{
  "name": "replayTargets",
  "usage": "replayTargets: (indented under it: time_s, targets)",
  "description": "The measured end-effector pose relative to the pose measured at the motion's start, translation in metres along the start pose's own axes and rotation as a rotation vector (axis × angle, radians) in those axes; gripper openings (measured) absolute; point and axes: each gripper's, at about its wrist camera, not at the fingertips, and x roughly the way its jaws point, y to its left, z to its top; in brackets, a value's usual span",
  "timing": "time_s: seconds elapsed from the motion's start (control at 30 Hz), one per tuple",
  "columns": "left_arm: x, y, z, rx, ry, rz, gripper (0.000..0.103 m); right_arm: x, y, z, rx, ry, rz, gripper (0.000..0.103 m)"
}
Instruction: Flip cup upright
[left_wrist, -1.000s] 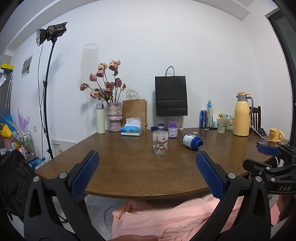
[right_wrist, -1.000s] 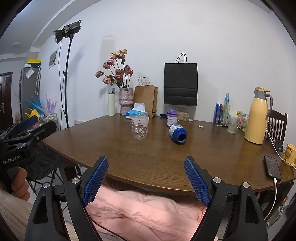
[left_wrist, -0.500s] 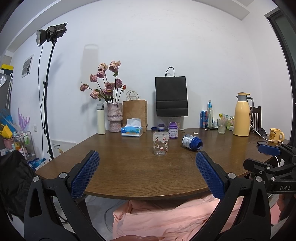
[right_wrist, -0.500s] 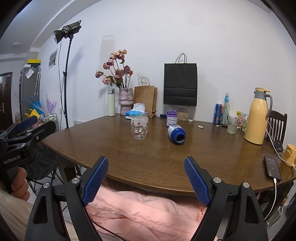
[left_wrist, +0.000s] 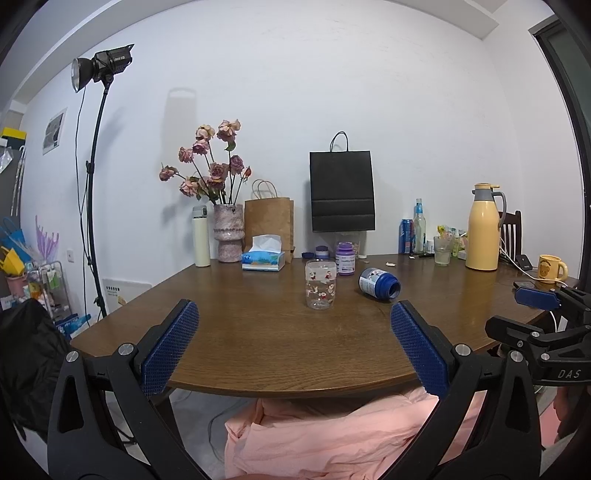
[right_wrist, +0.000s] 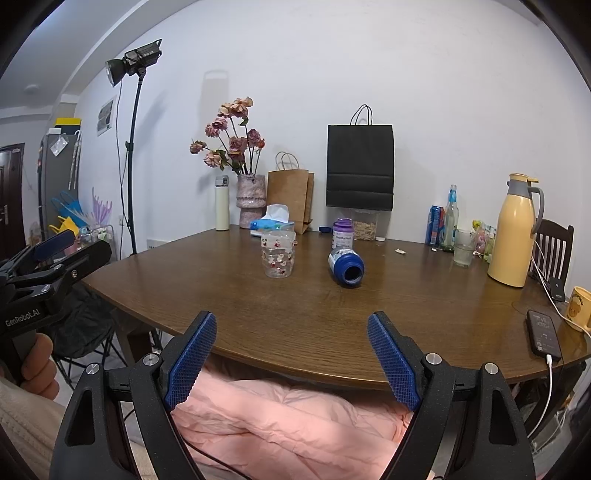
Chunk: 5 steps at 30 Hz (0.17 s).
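White wall (left_wrist: 332, 74) behind brown wooden table (left_wrist: 258, 332), studio light (left_wrist: 99, 68).

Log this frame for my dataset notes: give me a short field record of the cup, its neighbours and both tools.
target: blue cup lying on its side, mouth toward the camera
surface: wooden table
neighbour: clear patterned glass standing to the cup's left, apart from it
behind cup: purple jar, upright
left tool: open, empty, short of the table edge
right tool: open, empty, at the near table edge
task status: cup not yet upright

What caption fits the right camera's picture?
Open tongs face a table where a blue cup lies tipped beside a clear glass.
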Motion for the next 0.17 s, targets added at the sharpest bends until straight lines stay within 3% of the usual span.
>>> replayTargets:
  time_s: [0.17]
  targets:
    - [0.0006,-0.0017,0.0007,-0.001,0.003,-0.002,0.103,0.0005,0.0,-0.0011,-0.001,0.0,0.0,0.088]
